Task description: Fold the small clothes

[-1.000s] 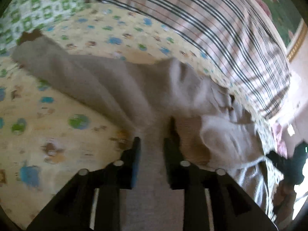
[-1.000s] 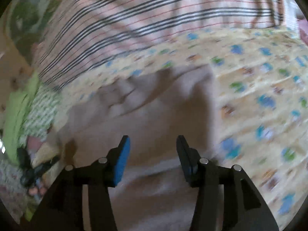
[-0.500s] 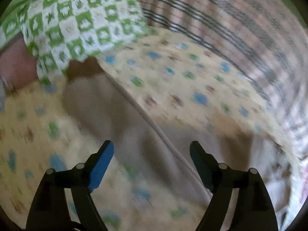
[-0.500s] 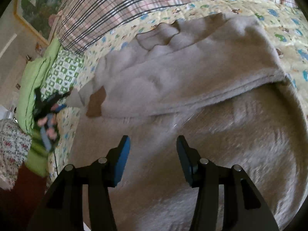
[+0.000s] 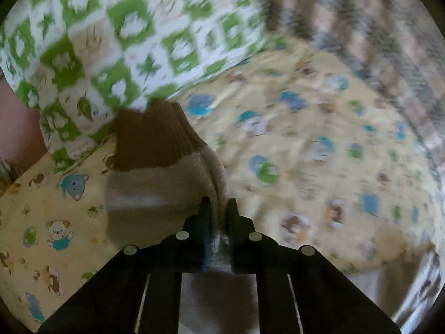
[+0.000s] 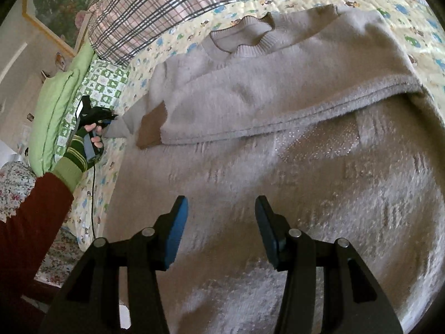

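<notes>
A beige knit sweater lies spread on the bed, neck at the far end, one sleeve folded across its chest with a brown cuff. My left gripper is shut on the other sleeve just behind its brown cuff, at the bed's left side; it also shows in the right wrist view. My right gripper is open and empty above the sweater's lower body.
The yellow animal-print sheet covers the bed. A green-and-white checked pillow lies just beyond the held cuff, a green pillow past it. A plaid blanket lies along the far edge.
My left gripper let go of the sweater's middle, opened, moved left to the sleeve end and has shut on it. My right gripper has drawn back over the sweater, still open.
</notes>
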The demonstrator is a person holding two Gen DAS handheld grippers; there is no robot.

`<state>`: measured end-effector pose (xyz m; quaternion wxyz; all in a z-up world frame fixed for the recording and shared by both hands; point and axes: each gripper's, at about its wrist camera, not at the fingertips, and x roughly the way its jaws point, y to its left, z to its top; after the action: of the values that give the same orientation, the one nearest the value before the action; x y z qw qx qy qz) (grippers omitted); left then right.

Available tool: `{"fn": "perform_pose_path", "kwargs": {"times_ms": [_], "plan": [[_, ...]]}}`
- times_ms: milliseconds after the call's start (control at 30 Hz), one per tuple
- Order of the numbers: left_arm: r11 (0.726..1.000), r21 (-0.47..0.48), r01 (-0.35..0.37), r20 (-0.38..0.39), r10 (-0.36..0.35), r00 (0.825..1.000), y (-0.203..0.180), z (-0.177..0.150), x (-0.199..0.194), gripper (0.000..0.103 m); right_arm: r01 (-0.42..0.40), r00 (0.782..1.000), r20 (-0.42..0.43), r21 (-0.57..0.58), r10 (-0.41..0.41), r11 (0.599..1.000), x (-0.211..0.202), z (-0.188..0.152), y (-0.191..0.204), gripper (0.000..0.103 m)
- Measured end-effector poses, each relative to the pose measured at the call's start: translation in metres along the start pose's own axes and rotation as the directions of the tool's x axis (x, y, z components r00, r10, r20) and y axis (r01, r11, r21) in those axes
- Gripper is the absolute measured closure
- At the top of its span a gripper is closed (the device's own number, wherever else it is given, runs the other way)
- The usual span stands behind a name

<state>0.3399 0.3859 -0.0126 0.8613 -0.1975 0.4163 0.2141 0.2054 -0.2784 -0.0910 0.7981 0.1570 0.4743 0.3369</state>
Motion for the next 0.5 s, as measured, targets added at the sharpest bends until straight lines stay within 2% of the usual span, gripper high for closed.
{"fn": "perform_pose_path", "kwargs": {"times_ms": [100,200,267,367,433,500], "plan": [[0.990,0.038,0.136,0.062,-0.138,0.988,-0.018,-0.014,-0.037,0.095,-0.013,1.000,0.012,0.008,0.013,1.000,-0.001,0.000,0.002,0.052],[0.955,0.131,0.265,0.104,-0.279,0.955,-0.062,-0.040,-0.084,0.095,-0.026,0.999,0.031,0.028,0.025,0.999,-0.005,0.000,0.001,0.052],[0.915,0.192,0.354,0.104,-0.377,0.920,-0.102,-0.064,-0.115,0.095,-0.026,0.999,0.046,0.037,0.025,0.999,-0.009,-0.002,0.000,0.052],[0.841,0.290,0.458,0.085,-0.499,0.862,-0.161,-0.103,-0.151,0.095,-0.021,0.997,0.076,0.058,0.017,0.998,-0.019,-0.004,-0.006,0.052],[0.779,0.346,0.522,0.050,-0.571,0.820,-0.197,-0.137,-0.171,0.095,-0.014,0.995,0.102,0.078,0.006,0.997,-0.029,-0.005,-0.014,0.052],[0.723,0.393,0.568,0.000,-0.617,0.787,-0.230,-0.166,-0.182,0.095,-0.006,0.992,0.124,0.101,-0.007,0.995,-0.038,-0.006,-0.023,0.052]]}}
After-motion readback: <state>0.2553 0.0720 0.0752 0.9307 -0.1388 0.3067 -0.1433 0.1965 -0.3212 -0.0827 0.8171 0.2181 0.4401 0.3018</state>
